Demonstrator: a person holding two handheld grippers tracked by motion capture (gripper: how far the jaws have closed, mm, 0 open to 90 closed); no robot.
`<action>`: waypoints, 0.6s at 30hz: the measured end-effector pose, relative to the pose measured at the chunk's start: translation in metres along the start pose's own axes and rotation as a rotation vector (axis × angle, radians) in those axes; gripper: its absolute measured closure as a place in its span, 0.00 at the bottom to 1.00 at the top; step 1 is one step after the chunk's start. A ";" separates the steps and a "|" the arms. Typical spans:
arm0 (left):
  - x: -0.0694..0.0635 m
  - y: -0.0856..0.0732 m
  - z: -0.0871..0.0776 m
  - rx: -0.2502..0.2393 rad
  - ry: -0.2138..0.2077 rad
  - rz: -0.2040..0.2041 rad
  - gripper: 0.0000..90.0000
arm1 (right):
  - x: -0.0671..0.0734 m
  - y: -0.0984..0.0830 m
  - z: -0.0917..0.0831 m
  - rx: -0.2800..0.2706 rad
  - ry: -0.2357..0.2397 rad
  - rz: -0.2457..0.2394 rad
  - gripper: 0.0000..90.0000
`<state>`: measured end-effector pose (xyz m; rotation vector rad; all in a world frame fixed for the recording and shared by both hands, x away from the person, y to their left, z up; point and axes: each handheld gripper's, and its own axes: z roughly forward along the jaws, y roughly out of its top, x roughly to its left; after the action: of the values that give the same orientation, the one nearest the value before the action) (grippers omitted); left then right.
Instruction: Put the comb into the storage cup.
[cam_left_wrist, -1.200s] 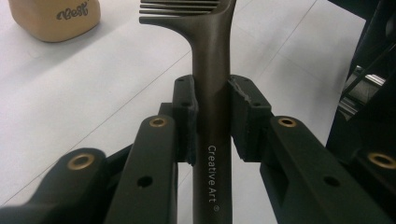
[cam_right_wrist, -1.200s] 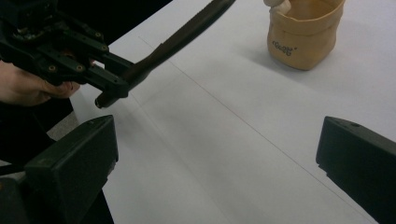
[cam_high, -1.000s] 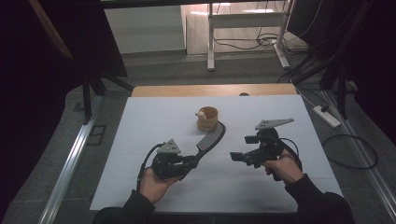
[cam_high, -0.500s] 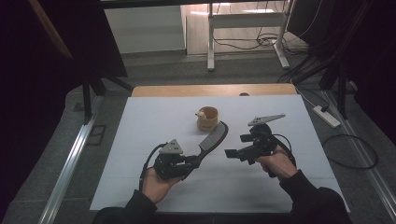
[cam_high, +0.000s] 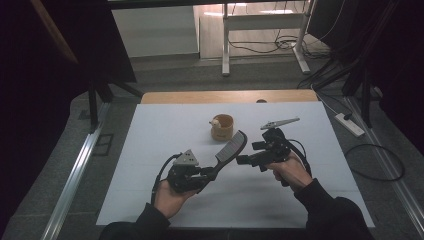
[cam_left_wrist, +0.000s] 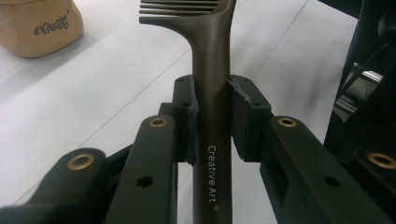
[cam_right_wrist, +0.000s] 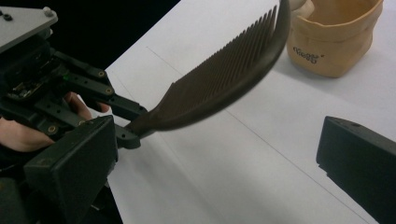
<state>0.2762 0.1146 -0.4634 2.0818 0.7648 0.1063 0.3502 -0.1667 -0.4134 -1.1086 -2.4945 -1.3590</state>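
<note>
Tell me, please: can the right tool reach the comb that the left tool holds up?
Probably yes. The right tool, open, is close to the comb, and nothing stands between them. The left tool grips only the handle, so the toothed end is free. The tan pouch sits behind, aside.

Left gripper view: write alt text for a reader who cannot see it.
The left gripper has its two black jaws closed on the handle of a dark brown comb, printed "Creative Art", whose teeth point away at the top. Behind it at upper left, a tan fabric pouch sits on the white table.
</note>
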 end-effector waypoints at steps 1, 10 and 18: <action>0.000 0.000 0.000 0.000 -0.001 0.001 0.80 | 0.000 0.001 0.001 0.000 0.000 0.000 0.00; -0.003 0.001 0.003 0.003 -0.004 0.011 0.80 | 0.000 0.006 0.011 0.026 0.016 0.010 0.00; -0.005 0.001 0.004 0.002 0.001 0.021 0.80 | -0.003 0.008 0.016 0.036 0.030 0.034 0.00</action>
<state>0.2737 0.1081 -0.4639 2.0921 0.7442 0.1176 0.3618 -0.1535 -0.4182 -1.1100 -2.4573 -1.3071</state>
